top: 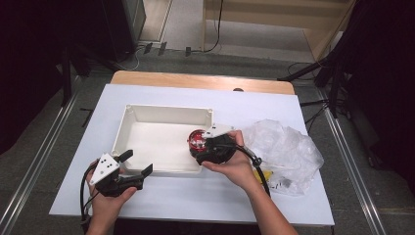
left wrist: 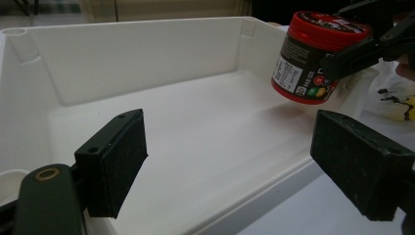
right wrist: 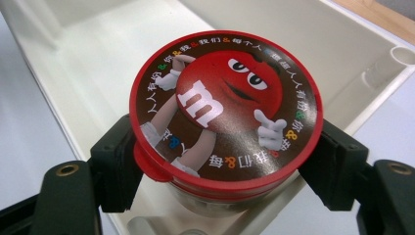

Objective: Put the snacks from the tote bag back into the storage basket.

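Right now our right gripper [top: 199, 145] clamps the candy jar [right wrist: 225, 115] above the white bin [top: 128, 117]; our left gripper [top: 133, 164] gapes empty. Tilted, the jar could slip and roll.

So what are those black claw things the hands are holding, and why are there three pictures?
They are grippers, pinchers a person squeezes by hand. One picture looks down from above the table; the other two come from little cameras riding on each gripper. The right gripper pinches a candy jar with a red lid and holds it over the corner of a white tray. The left gripper is open and empty, at the tray's near edge. A crumpled plastic bag lies to the right.
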